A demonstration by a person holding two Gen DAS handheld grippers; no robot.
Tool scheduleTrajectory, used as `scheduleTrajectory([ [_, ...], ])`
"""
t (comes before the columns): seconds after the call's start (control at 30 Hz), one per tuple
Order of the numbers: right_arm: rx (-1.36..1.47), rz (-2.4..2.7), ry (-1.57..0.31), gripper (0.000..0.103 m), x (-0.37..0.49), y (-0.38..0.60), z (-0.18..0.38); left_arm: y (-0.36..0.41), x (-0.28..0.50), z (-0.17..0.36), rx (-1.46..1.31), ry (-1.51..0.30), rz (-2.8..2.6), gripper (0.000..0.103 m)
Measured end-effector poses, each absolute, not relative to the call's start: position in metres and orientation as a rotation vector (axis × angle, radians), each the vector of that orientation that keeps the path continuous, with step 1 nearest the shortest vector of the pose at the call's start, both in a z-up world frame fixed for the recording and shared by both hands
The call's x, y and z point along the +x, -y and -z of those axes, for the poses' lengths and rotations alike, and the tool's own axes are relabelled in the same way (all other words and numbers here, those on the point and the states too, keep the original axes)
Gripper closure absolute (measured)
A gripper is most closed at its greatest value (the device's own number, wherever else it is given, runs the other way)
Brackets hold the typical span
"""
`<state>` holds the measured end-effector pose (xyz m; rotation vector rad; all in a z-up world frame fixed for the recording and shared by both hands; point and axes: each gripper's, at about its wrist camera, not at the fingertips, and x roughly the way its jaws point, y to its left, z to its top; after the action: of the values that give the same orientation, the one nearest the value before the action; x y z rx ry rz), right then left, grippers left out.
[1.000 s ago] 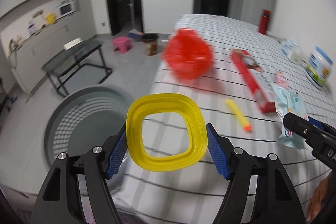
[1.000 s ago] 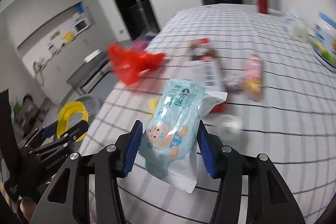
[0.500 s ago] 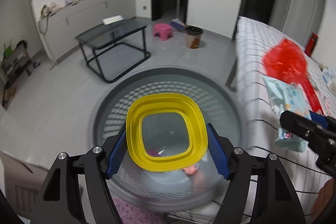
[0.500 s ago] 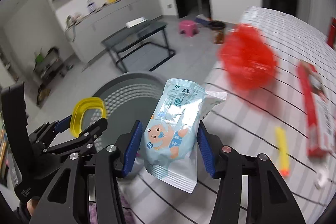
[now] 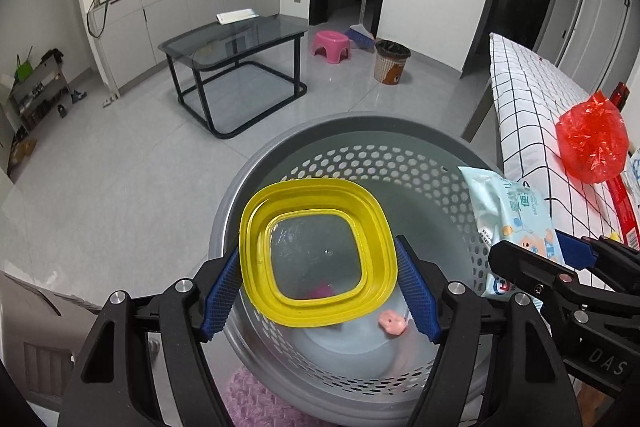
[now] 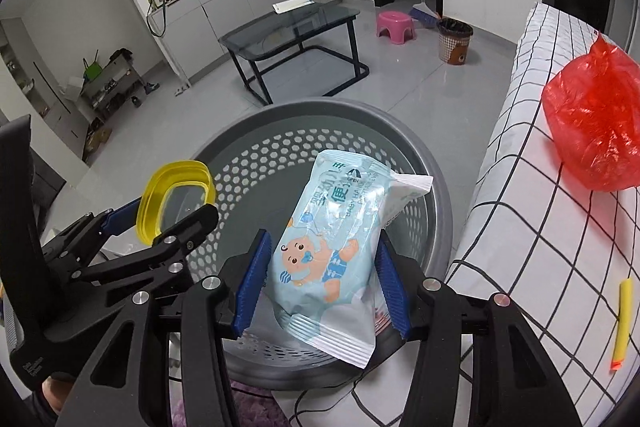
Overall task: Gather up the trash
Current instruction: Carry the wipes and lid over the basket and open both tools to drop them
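Note:
My left gripper [image 5: 318, 255] is shut on a yellow square lid [image 5: 316, 195] with a clear middle, its blue pads against two sides. The lid hangs over the grey perforated basket [image 5: 360, 123] on the floor. My right gripper [image 6: 322, 247] is shut on a pale blue pack of baby wipes [image 6: 340, 211], also above the basket [image 6: 304, 107]. The two grippers are side by side: the left gripper [image 6: 160, 223] with the lid [image 6: 176, 175] shows at the left of the right wrist view. The wipes [image 5: 508, 211] show at the right of the left wrist view. Small pink scraps [image 5: 394, 323] lie in the basket.
A checked cloth surface [image 6: 532, 227] runs along the basket's right side with a red plastic bag [image 6: 592, 131], a yellow tube [image 6: 622, 323] and a red box [image 5: 624, 203] on it. Farther off are a glass table [image 5: 240, 39], a pink stool [image 5: 330, 45] and a small bin [image 5: 390, 61].
Both grippers swung left from above the checked surface to above the grey basket, each keeping hold of its item. The basket now fills the lower middle of both views.

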<state>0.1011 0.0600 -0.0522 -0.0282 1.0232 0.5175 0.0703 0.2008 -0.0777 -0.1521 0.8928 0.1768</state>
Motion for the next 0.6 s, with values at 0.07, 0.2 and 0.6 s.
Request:
scheduleTrajectory([
  [0.07, -0.024, -0.515, -1.025, 0.052, 0.1025, -0.0617, 0.0542, -0.2008, 0.0708, 0.0800, -0.154, -0.895, -0.178, 0.032],
  [0.2, -0.026, -0.510, -1.025, 0.049, 0.1037, -0.0620, 0.0569, -0.2019, 0.0715, 0.0820, -0.170, -0.896, -0.176, 0.029],
  [0.6, -0.009, -0.494, -0.992, 0.035, 0.0967, -0.0542, 0.0503, -0.1995, 0.0665, 0.0805, -0.177, -0.889, -0.185, 0.020],
])
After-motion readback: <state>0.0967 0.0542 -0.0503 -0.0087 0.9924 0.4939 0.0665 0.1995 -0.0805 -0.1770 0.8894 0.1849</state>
